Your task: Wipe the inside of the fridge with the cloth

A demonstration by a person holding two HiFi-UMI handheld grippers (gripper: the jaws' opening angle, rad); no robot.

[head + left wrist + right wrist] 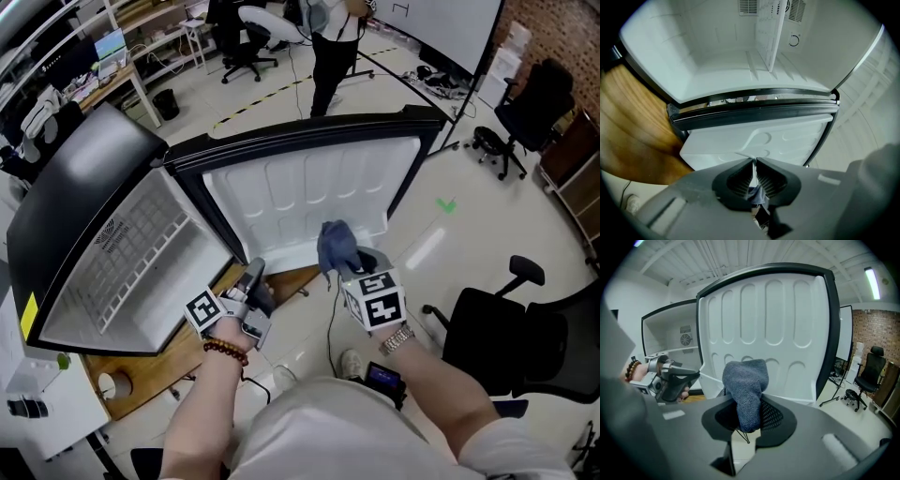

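Right claw (749, 414) clenched on a blue-grey cloth (745, 380), which stands bunched between its pads just before the ribbed white inner face of the open fridge door (773, 333); left claw (755, 164) closed, tips together, facing the white interior of the fridge (717, 61).

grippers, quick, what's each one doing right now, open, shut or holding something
left gripper: closed, jaws together with nothing gripped.
right gripper: closed on the blue-grey terry cloth, which is bunched between its jaws.
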